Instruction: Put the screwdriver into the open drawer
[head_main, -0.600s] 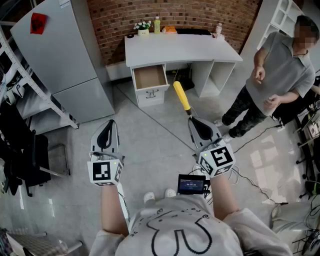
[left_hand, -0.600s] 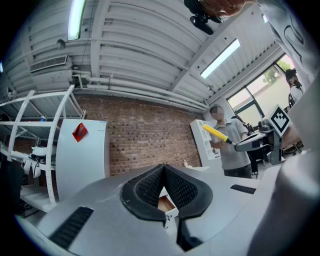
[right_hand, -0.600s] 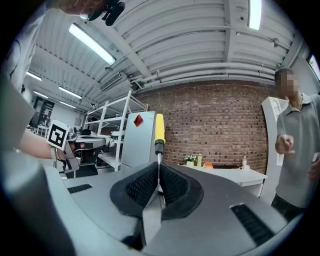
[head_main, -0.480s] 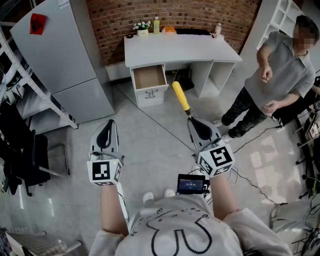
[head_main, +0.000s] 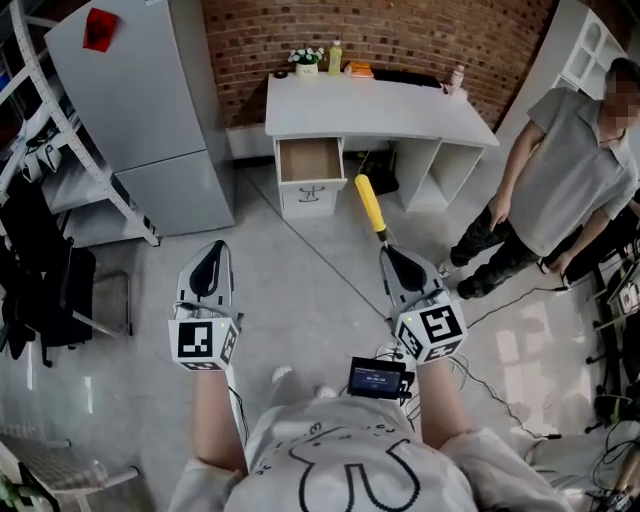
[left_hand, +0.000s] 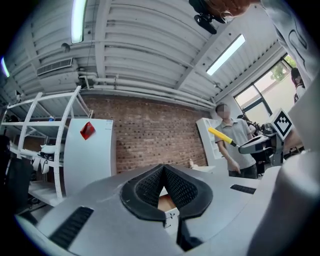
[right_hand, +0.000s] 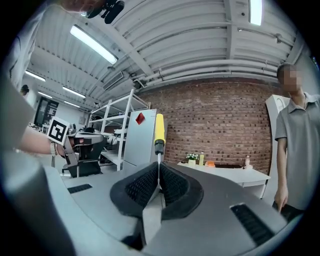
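Note:
My right gripper is shut on the thin metal shaft of a screwdriver, whose yellow handle points up and ahead toward the desk. In the right gripper view the screwdriver's handle stands upright above the closed pads. The open drawer juts out of the white desk at its left side, and its wooden inside looks bare. It lies well ahead of both grippers across the floor. My left gripper is shut with nothing in it, level with the right one.
A tall grey cabinet stands left of the desk, with white shelving further left. A person in a grey shirt stands at the right by the desk's end. Small bottles and a plant sit on the desk. Cables trail over the floor at the right.
The view has shifted, so the desk and drawer sit slightly further right and lower. The bystander's raised hands have dropped. Both grippers keep their pose, and the screwdriver is still held.

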